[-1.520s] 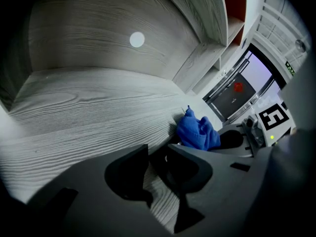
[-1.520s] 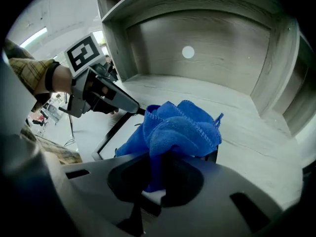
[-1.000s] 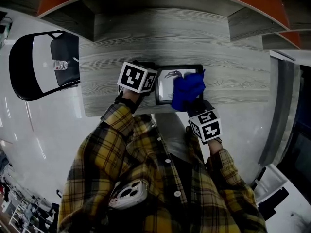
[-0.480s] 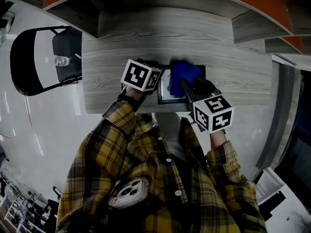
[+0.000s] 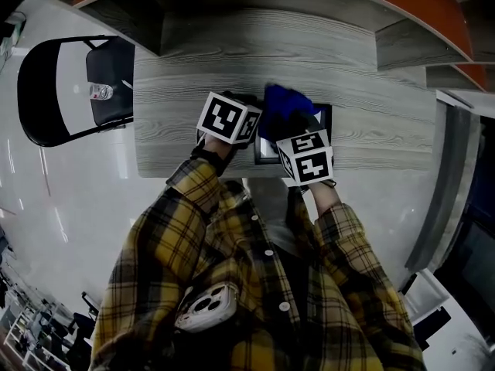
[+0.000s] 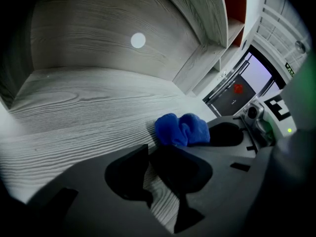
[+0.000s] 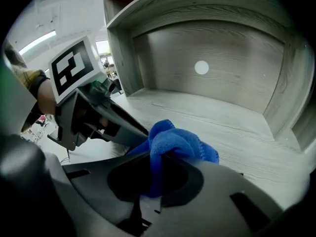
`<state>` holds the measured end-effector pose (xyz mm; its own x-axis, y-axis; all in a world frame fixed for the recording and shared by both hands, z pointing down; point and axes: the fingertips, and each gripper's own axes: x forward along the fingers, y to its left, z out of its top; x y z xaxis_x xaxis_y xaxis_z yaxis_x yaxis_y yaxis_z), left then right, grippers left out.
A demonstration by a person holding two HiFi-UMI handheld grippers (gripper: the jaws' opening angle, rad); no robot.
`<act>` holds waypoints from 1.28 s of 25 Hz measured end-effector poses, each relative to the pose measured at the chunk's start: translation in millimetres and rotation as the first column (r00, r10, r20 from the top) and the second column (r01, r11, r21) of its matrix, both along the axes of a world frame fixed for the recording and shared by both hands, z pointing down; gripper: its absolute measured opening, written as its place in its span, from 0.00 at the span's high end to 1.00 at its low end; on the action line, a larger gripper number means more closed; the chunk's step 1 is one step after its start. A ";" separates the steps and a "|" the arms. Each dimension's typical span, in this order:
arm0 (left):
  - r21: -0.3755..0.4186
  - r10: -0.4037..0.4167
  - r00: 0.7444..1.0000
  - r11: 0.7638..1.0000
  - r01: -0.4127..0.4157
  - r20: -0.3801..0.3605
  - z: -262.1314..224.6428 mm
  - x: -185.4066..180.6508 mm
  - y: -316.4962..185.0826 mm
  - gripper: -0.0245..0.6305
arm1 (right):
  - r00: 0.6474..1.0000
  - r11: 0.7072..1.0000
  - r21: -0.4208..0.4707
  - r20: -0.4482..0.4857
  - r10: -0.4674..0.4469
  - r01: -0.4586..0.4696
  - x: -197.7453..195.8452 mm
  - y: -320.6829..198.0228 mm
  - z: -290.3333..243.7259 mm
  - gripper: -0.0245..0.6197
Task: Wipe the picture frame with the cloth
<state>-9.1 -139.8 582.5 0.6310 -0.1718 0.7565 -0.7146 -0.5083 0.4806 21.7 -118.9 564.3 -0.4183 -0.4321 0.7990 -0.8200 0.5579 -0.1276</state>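
At the head view's centre, the right gripper [image 5: 289, 124] clamps the blue cloth [image 5: 285, 103] over the picture frame [image 5: 326, 115]. The left gripper [image 5: 249, 107] has its jaws slightly apart above the grey table [image 5: 186, 91].

Dead centre of the head view, the picture frame [image 5: 325, 118] is nearly swallowed. The cloth [image 5: 285, 103] and the right gripper [image 5: 294, 128] with its marker cube cover it, leaving a dark right corner and a lower-left strip. The left gripper [image 6: 154, 157] shows jaws as dark shapes, its grip unreadable. Upper left, a small item [image 5: 97, 93] on the chair [image 5: 112, 64] is too tiny to identify.
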 end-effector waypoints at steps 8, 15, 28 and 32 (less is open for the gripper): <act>-0.003 -0.002 1.000 1.000 0.002 0.001 1.7 -1.5 0.2 0.78 | 0.996 0.991 -0.106 0.044 -0.080 0.084 -19.5 43.8 8.5 0.89; -0.002 -0.002 1.000 1.000 0.002 -0.004 1.4 -0.9 -0.2 0.78 | 0.989 0.970 -0.201 0.087 -0.121 0.137 -19.3 76.1 7.9 0.89; -0.007 0.006 1.000 1.000 -0.006 -0.020 -0.4 -0.8 0.8 0.78 | 0.984 0.939 -0.326 0.171 -0.056 0.110 -2.2 123.1 1.7 0.89; -0.008 0.007 1.000 1.000 -0.007 -0.022 0.4 -1.0 -0.7 0.78 | 0.982 0.938 -0.338 0.190 -0.013 0.078 4.5 124.9 1.1 0.89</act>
